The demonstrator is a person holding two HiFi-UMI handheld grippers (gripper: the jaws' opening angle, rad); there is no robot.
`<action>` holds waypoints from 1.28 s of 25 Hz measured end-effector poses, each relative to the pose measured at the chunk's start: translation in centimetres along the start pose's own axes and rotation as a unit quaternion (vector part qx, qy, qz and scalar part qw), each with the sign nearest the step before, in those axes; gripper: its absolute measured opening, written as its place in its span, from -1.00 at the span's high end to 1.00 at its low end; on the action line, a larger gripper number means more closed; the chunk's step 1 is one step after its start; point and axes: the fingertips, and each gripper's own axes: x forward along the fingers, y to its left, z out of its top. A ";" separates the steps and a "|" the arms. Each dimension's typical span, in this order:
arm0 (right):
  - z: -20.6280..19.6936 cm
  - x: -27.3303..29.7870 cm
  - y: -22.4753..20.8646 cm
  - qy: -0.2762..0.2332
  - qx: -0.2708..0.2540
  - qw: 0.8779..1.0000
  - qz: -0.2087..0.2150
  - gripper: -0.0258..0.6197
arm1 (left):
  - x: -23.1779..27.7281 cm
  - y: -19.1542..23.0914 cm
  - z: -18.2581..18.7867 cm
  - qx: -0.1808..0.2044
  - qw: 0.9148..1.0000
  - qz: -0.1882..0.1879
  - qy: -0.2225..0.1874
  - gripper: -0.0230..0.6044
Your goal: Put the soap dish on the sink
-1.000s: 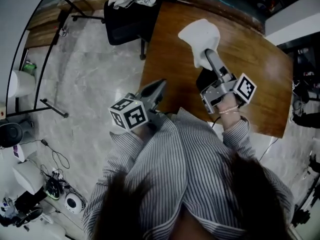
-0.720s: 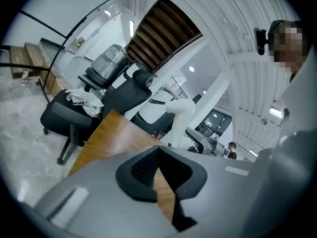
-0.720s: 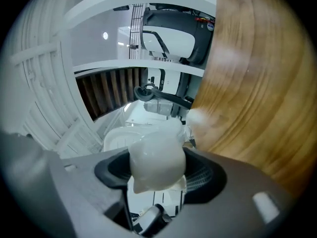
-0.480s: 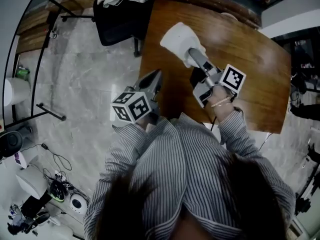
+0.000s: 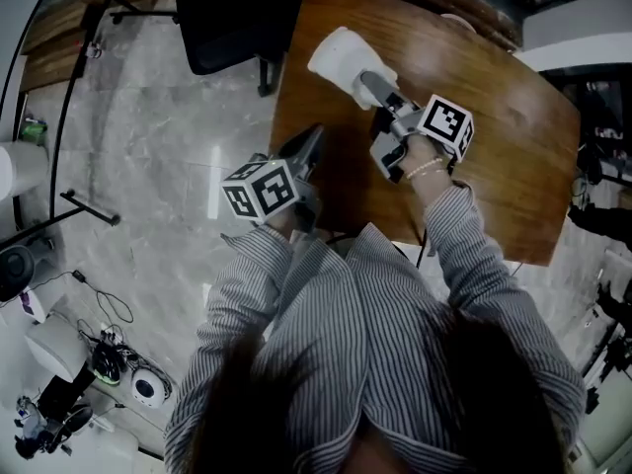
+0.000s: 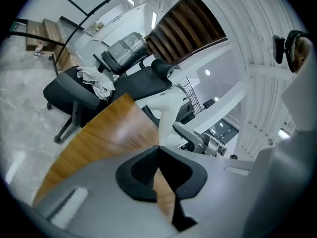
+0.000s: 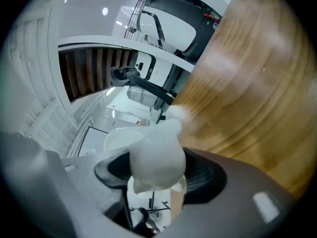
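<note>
The white soap dish (image 5: 339,57) hangs over the left part of the brown wooden table (image 5: 494,117), with my right gripper (image 5: 369,87) shut on its near edge. In the right gripper view the soap dish (image 7: 156,155) fills the space between the dark pads (image 7: 208,175), with the table (image 7: 257,93) slanting behind it. My left gripper (image 5: 314,138) hovers by the table's left edge, shut with nothing in it. The left gripper view shows its dark pads (image 6: 141,170) pressed together above the table (image 6: 106,133).
A black office chair (image 5: 232,23) with a white cloth on it stands on the marble floor just beyond the table's left corner; the chair (image 6: 94,90) also shows in the left gripper view. Cables and small devices (image 5: 109,363) lie on the floor at lower left.
My right gripper has carried the soap dish leftward and lower over the table. My left gripper has moved forward toward the table's edge, still shut.
</note>
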 end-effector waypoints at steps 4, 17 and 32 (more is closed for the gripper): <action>-0.8 1.4 -1.9 0.012 0.007 1.000 -0.025 0.03 | 1.1 1.4 0.2 -0.009 1.000 0.011 0.000 0.93; -1.4 2.2 -6.6 0.032 0.035 0.987 -0.152 0.03 | 1.8 3.4 -0.4 -0.031 0.999 0.025 0.007 0.93; -1.9 2.5 -7.6 0.055 0.049 0.974 -0.212 0.03 | 2.1 3.7 0.5 -0.037 0.999 0.029 0.007 0.93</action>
